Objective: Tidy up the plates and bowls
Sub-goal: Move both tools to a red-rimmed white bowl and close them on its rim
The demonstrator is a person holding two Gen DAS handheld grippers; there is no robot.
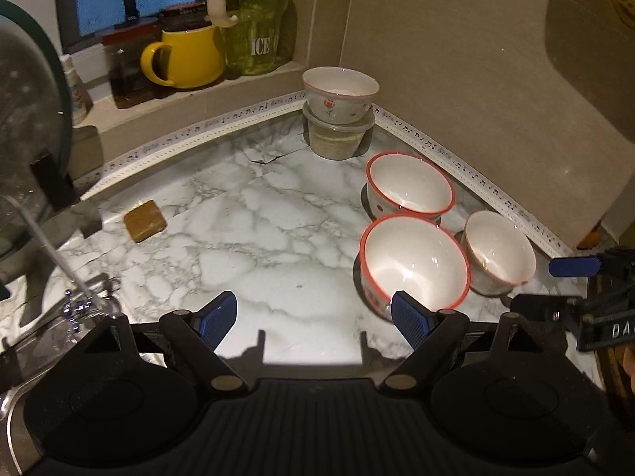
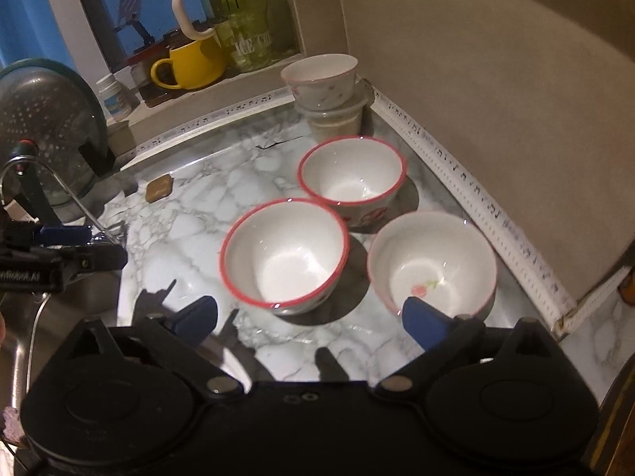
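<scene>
Three white bowls stand upright on the marble counter [image 1: 258,238] by the right wall. Two are red-rimmed, a near one [image 1: 414,261] [image 2: 283,254] and a far one [image 1: 410,182] [image 2: 351,174]. The third bowl [image 1: 498,250] [image 2: 432,265] has a flower painted inside. Another flowered bowl [image 1: 339,93] [image 2: 319,75] sits on a plastic tub [image 1: 337,139] in the corner. My left gripper [image 1: 313,317] is open and empty, left of the near red-rimmed bowl. My right gripper [image 2: 309,315] is open and empty in front of the bowls.
The window ledge holds a yellow mug [image 1: 190,59] and a pitcher [image 1: 254,20] of green liquid. A colander [image 2: 43,131], a faucet [image 2: 59,182] and the sink are on the left. A brown square pad [image 1: 143,220] lies on the counter. Walls close off the back and right.
</scene>
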